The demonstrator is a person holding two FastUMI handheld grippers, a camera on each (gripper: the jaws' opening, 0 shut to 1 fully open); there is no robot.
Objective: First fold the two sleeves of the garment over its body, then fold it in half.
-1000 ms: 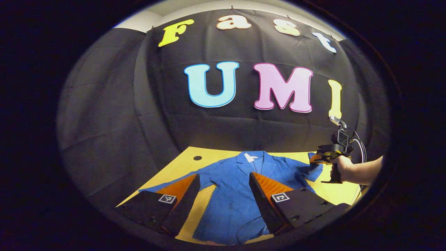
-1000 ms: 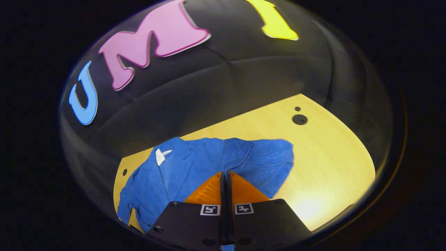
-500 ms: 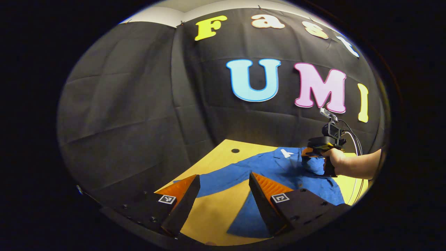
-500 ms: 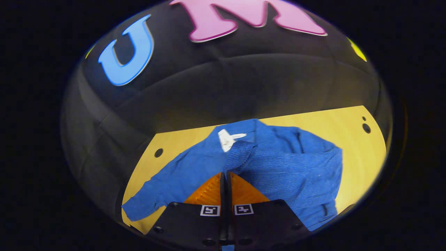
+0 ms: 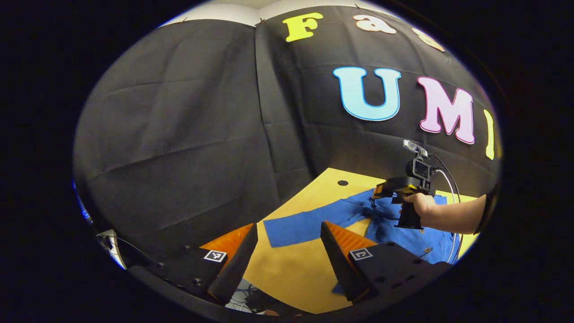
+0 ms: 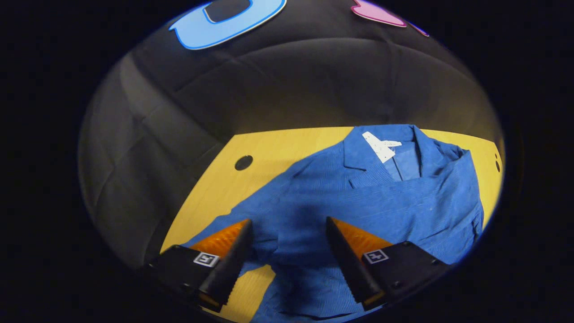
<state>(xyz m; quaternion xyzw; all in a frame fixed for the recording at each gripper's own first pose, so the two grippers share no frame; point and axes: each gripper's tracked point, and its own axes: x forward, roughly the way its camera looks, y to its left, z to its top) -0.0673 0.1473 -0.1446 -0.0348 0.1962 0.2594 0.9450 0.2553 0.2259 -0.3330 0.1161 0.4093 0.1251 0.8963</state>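
A blue jacket (image 6: 372,202) lies face up on the yellow table (image 6: 269,148), with a white label (image 6: 379,146) at its collar. One sleeve lies folded across the jacket's chest (image 6: 403,197). My right gripper (image 6: 287,233) hovers open just above that chest, with nothing between its fingers. The other sleeve (image 5: 305,224) stretches out flat toward my left gripper (image 5: 287,237), which is open and empty above the table's near left part. In the left gripper view a hand (image 5: 417,204) holds the right gripper (image 5: 380,190) over the jacket (image 5: 417,237).
A round hole (image 5: 342,182) sits in the table near the back wall; it appears in the right gripper view too (image 6: 243,162). Cables (image 5: 242,291) hang past the table's near edge. Bare table (image 5: 291,278) lies in front of the outstretched sleeve.
My right gripper carried the sleeve over the jacket's body, then opened and let it go. My left gripper swung left, bringing the outstretched sleeve's cuff between its fingers' line of sight.
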